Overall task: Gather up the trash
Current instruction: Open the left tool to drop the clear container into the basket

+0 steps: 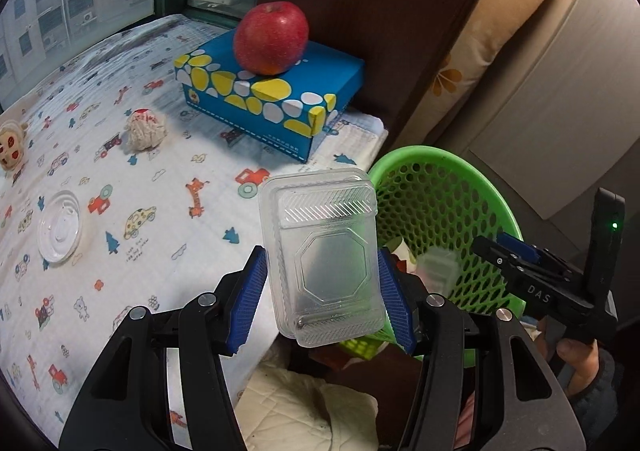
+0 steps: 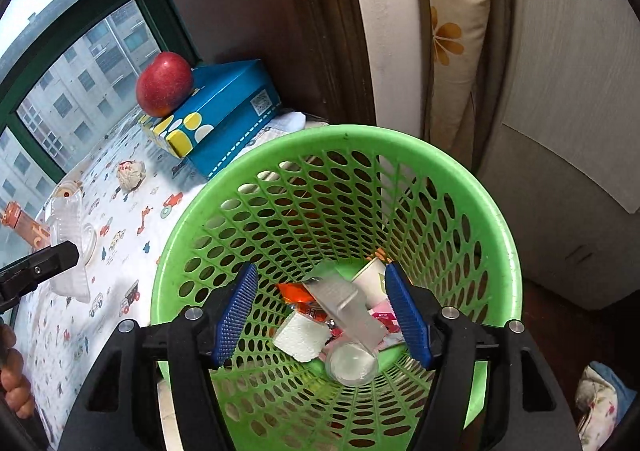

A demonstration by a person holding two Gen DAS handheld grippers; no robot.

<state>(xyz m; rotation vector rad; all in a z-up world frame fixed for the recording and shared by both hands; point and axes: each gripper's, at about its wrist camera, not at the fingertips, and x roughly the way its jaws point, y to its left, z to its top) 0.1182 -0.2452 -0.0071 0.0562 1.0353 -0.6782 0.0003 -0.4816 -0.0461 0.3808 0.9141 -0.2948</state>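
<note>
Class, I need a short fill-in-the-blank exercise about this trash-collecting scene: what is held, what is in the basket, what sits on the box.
1. The left gripper is shut on a clear plastic ____.
2. The red apple rests on top of the ____ box.
3. The right gripper hangs open above the ____ basket.
4. A crumpled paper ball lies on the patterned ____.

Missing words: container; blue; green; cloth

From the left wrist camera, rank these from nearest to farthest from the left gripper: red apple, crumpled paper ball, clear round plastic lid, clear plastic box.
1. Clear plastic box, clamped between the left gripper's blue pads.
2. Clear round plastic lid, left on the patterned cloth.
3. Crumpled paper ball, farther back, left.
4. Red apple, at the back atop the blue patterned box.
</note>
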